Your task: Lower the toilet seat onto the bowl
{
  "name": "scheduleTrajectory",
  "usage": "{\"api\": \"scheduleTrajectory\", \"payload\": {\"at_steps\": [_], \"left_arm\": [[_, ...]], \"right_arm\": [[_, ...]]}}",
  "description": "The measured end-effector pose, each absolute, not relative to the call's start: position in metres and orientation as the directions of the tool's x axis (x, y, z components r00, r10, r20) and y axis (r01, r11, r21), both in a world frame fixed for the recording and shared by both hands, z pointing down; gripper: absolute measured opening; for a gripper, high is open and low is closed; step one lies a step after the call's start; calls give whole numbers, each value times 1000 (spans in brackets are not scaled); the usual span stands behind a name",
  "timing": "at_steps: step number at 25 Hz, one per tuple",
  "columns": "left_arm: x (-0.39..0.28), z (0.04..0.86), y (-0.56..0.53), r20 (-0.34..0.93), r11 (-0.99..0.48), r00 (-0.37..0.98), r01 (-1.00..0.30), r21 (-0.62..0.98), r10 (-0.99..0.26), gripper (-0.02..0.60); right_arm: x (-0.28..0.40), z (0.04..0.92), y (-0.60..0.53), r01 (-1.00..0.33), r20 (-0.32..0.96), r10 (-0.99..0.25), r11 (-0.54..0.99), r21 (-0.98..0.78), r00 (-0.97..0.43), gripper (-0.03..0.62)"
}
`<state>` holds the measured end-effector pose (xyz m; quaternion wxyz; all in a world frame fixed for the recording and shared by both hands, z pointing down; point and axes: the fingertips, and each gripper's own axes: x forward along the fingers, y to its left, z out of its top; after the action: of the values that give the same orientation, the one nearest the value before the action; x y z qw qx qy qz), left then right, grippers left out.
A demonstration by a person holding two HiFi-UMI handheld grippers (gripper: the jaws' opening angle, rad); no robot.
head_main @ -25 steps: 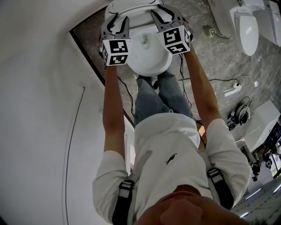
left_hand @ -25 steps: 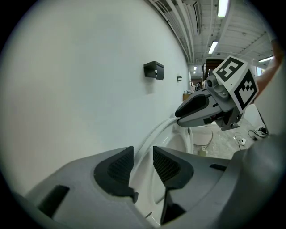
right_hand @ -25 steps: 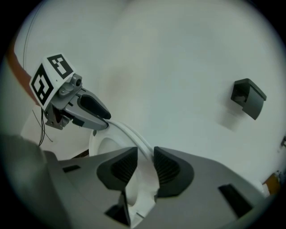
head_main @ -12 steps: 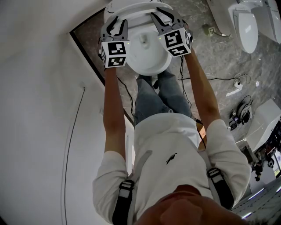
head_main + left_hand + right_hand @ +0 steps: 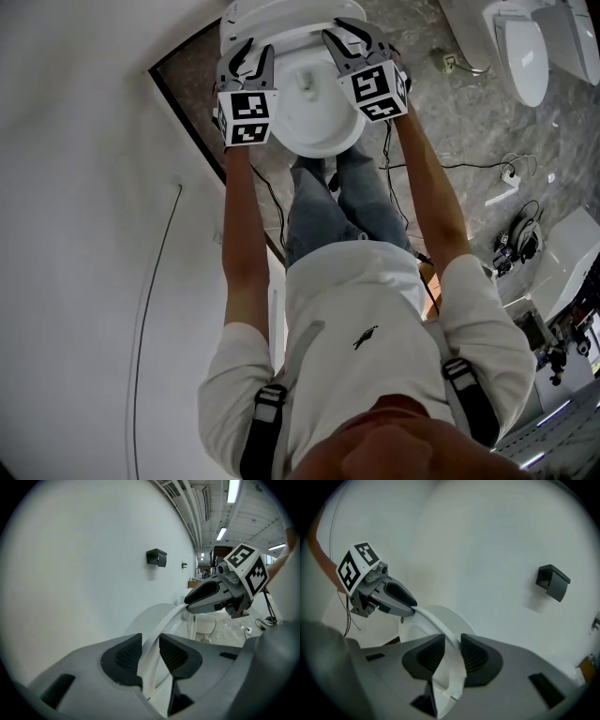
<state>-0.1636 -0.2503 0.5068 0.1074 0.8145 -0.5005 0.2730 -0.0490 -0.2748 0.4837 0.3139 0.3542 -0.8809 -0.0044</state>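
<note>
We hold a raised toilet seat (image 5: 159, 630) by its rim with both grippers.

From above, we see our bare forearms reaching out to a white toilet set against a pale wall (image 5: 93, 564). The left gripper (image 5: 251, 58) is at the seat's left edge and the right gripper (image 5: 352, 42) at its right edge, with the round bowl (image 5: 319, 112) showing between and below them. In each gripper view the thin white rim runs straight between the two dark ribbed pads, which press on it from both sides – both pairs of jaws are clamped on the seat, the right pair having just been closing. The seat stands tilted, off the bowl and a little forward of the lid (image 5: 456, 620) behind it. A small black fitting (image 5: 156, 557) is fixed to the wall – well apart from the toilet.
</note>
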Motion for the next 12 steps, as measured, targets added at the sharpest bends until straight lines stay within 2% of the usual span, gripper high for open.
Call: {"api": "scheduleTrajectory", "payload": {"at_steps": [12], "left_arm": [[-157, 506, -218, 554, -503, 376, -859, -93, -743, 124]], "right_arm": [[-42, 483, -242, -638, 545, -644, 733, 237, -537, 112]]}}
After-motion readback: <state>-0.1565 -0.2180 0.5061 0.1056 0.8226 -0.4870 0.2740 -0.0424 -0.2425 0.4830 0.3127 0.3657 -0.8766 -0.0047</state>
